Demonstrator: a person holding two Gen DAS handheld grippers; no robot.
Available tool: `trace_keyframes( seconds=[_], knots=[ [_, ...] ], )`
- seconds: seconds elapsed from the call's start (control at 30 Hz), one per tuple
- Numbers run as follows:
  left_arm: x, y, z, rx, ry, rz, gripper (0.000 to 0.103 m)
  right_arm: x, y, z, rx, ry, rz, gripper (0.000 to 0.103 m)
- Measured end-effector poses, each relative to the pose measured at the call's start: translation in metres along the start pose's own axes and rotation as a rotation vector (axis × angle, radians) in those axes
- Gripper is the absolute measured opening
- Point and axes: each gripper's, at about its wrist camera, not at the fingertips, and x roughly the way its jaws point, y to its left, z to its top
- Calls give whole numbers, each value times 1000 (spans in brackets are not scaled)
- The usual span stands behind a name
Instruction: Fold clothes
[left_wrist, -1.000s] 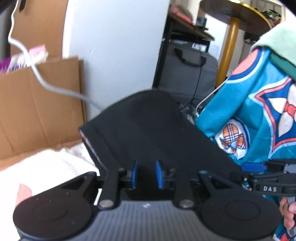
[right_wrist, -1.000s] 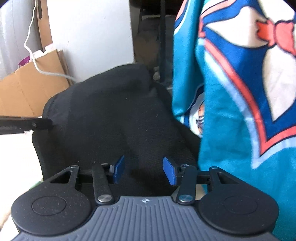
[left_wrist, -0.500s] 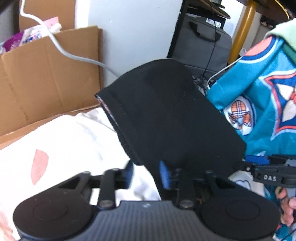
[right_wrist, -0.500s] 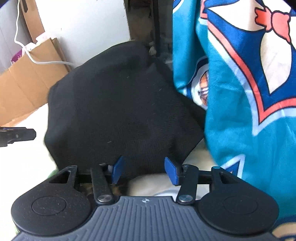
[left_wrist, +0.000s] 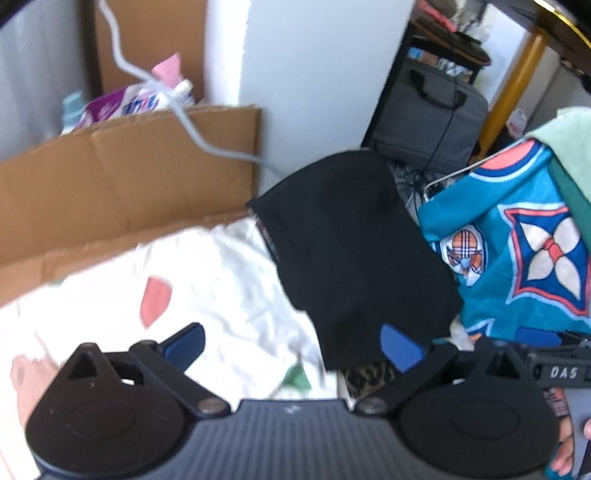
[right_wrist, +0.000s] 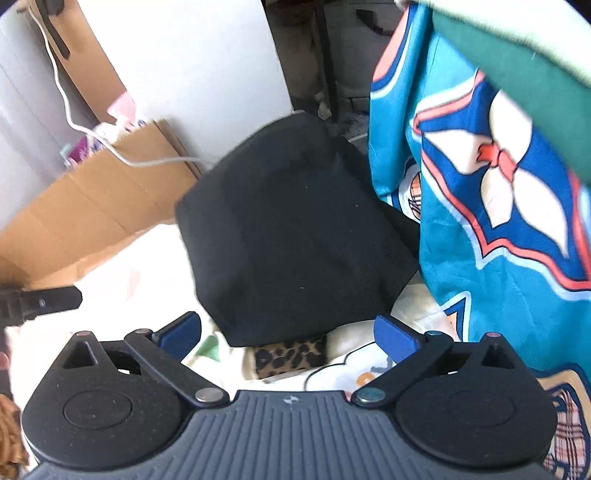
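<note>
A plain black garment is seen beside a teal cloth patterned in blue, white and coral; a leopard-print piece lies near.

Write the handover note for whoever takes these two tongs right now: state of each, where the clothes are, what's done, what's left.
Left tongs: jaws opening wide, nothing between them.
Right tongs: the same, opening and holding nothing.
Black garment: lies folded in a compact block on the white bedding, in front of both tongs, free of the pads.
Leopard-print piece: tucked under the black garment's near edge.
Teal patterned fabric: hangs unfolded at the right, with a green cloth over its top.
Done: the black garment looks folded and set down.
Left: probably the teal fabric and the green cloth, if they belong to the job.
</note>
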Motion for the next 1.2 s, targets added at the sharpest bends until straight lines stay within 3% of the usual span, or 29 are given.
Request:
trace_keyframes(
  seconds=[0.3, 0.53, 0.83, 1.0, 1.2],
  knots=[
    [-86, 7, 13, -61, -44, 81, 102, -76, 21, 23, 15, 10, -30, 103],
    [-159, 5, 13, -104, -107, 116, 102, -141, 61, 33, -58, -19, 39, 103],
    [-243, 18, -2, -149, -134, 162, 103, -201, 95, 17, -93, -29, 94, 103],
    [-294, 36, -23, -151, -158, 151, 103, -233, 104, 2, -88, -49, 143, 103],
    [-343, 65, -61, -171, -210, 206, 103, -259, 114, -16, -101, -87, 165, 103]
  ],
)
